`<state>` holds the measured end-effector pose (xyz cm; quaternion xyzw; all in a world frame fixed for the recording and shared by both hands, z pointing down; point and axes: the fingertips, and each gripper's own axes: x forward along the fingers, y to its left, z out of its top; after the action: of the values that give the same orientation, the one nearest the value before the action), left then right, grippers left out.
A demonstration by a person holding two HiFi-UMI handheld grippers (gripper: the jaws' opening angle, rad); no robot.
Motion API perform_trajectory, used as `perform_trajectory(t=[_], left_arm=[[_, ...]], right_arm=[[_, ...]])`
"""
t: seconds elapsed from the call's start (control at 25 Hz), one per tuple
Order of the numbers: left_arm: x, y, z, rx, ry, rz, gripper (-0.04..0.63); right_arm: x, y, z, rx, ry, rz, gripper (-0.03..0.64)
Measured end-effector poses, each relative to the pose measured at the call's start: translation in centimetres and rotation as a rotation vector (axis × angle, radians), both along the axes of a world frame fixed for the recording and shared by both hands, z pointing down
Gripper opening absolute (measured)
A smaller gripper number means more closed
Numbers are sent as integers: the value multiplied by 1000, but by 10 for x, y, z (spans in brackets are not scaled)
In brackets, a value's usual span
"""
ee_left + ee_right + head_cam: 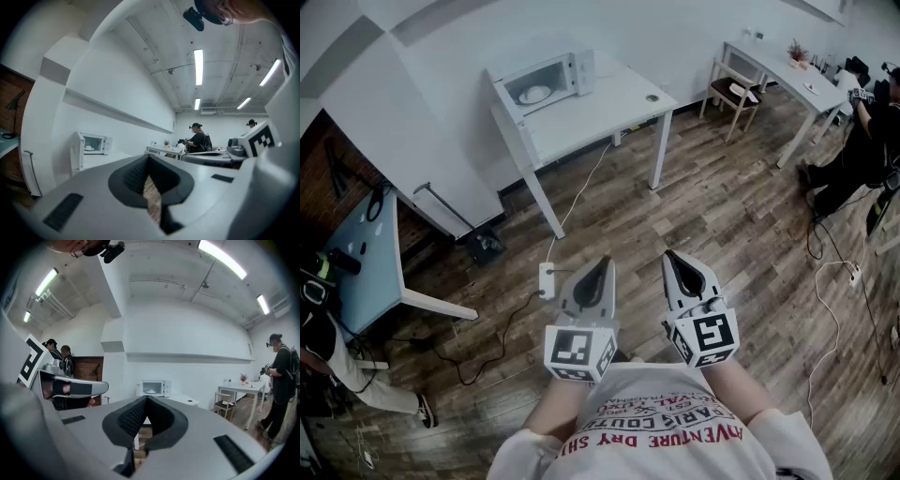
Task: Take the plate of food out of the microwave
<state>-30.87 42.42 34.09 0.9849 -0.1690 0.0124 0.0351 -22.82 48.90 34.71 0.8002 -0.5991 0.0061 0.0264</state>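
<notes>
A white microwave point(551, 81) stands at the back left of a white table point(600, 108), far ahead of me. Its door point(508, 101) hangs open to the left. Inside sits a white plate with pale food point(534, 94). The left gripper view also shows the microwave point(95, 143), and so does the right gripper view, as the microwave point(155, 387) with the plate point(150, 391) in it. My left gripper point(603, 266) and right gripper point(672, 259) are held side by side close to my body, over the wooden floor. Both are shut and hold nothing.
A power strip point(547, 279) and its cables lie on the floor between me and the table. A chair point(734, 94) and a second white table point(787, 67) stand at the right, with people point(862, 141) beyond. A blue-topped desk point(367, 267) is at the left.
</notes>
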Motion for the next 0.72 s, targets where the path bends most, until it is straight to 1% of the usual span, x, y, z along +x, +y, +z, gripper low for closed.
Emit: perform_trajectory(t=[0.12, 0.28, 0.52, 0.72], left_arm=[[1, 3, 1, -15, 2, -1, 6], [3, 7, 1, -10, -2, 9, 6], [7, 7, 1, -13, -4, 3, 6], [15, 4, 8, -51, -9, 9, 6]], right_arm=[[0, 2, 2, -1, -15, -12, 3], [-2, 4, 3, 5, -24, -22, 3], [2, 8, 4, 18, -47, -7, 3], [6, 7, 10, -9, -38, -8, 3]])
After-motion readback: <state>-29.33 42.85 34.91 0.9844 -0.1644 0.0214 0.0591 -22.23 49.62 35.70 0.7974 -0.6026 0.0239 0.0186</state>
